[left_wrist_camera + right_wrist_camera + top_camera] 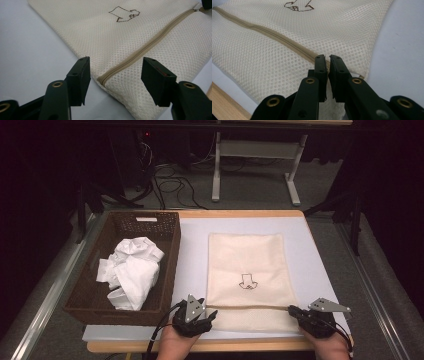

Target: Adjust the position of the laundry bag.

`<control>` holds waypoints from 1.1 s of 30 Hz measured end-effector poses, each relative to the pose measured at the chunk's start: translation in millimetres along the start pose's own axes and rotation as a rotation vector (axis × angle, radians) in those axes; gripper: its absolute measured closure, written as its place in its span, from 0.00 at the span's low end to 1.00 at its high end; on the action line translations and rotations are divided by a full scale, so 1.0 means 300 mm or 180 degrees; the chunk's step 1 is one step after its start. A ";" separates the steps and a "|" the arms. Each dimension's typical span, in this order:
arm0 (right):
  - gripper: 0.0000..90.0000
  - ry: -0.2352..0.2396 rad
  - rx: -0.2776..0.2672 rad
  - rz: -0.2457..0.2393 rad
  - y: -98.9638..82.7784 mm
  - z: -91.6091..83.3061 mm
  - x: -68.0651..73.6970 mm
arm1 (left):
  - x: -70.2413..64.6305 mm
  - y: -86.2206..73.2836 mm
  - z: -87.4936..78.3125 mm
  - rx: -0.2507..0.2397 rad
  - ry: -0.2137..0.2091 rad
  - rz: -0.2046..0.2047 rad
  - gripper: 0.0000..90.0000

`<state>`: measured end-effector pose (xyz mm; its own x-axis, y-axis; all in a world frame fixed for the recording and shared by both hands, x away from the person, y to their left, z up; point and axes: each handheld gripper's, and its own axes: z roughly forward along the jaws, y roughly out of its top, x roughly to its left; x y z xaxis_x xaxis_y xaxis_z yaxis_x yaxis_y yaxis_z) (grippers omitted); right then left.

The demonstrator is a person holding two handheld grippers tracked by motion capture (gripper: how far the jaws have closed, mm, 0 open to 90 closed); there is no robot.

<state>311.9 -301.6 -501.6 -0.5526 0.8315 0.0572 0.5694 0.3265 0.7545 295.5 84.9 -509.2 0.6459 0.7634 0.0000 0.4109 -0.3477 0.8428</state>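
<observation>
So the right tool (327,58) is sitting with its jaws pressed together right at the zipper (274,37) end, near the lower right corner of the mesh laundry bag (245,265). It's looking like it's pinching the zipper pull, but the pull itself is hidden between the pads, so I can't be sure it's actually caught. The left tool (113,68) is hanging spread apart over the zipper's other end at the bag's lower left, not touching the mesh.

My worry: with nothing pinning that left end, a tug along the zipper is probably just dragging the whole bag across the table (192,255) instead of opening it. The pads could also be nipping mesh and snagging. The basket (170,285) with the white shirt (131,270) is sitting left of it.
</observation>
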 end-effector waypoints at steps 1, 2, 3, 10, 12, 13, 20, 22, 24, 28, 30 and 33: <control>0.93 0.0008 0.0006 -0.0008 0.002 0.005 0.007 | 0.000 0.000 0.001 -0.0001 -0.0003 0.0000 0.45; 0.92 0.0007 -0.0007 -0.0036 0.004 0.008 0.010 | 0.000 0.000 0.001 0.0004 0.0001 0.0000 0.45; 0.92 0.0006 -0.0005 -0.0026 0.006 0.010 0.013 | 0.000 0.000 0.001 -0.0001 0.0000 0.0000 0.45; 0.87 0.0110 -0.0038 -0.0065 0.016 0.020 0.023 | -0.001 -0.002 0.003 0.0009 0.0003 0.0004 0.45; 0.85 0.0138 -0.0079 -0.0078 0.021 0.016 0.031 | -0.002 -0.002 0.003 0.0006 0.0004 0.0002 0.45; 0.85 0.0138 -0.0079 -0.0078 0.021 0.016 0.031 | -0.002 -0.002 0.003 0.0006 0.0004 0.0002 0.45; 0.81 0.0014 -0.0289 0.0097 0.020 -0.029 -0.021 | 0.002 0.000 -0.002 -0.0046 -0.0006 -0.0020 0.45; 0.78 -0.0055 -0.0272 0.0125 0.013 -0.029 -0.034 | 0.001 0.001 -0.003 -0.0065 -0.0012 -0.0021 0.45; 0.77 -0.0097 -0.0243 0.0127 0.010 -0.027 -0.039 | 0.002 0.001 -0.005 -0.0074 -0.0029 -0.0026 0.45; 0.68 -0.0191 -0.0049 0.0210 -0.011 -0.010 -0.062 | 0.003 0.000 -0.008 -0.0121 -0.0046 -0.0033 0.45; 0.63 -0.0190 0.0049 0.0282 -0.021 0.001 -0.077 | 0.005 -0.001 -0.009 -0.0149 -0.0048 -0.0049 0.45; 0.68 -0.0178 0.0077 0.0300 -0.030 0.010 -0.080 | 0.006 -0.007 -0.010 -0.0158 -0.0035 -0.0061 0.45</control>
<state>322.1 -323.2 -511.7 -0.4614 0.8826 0.0902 0.6323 0.2558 0.7313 293.7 88.6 -509.5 0.6455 0.7635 -0.0221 0.3910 -0.3054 0.8683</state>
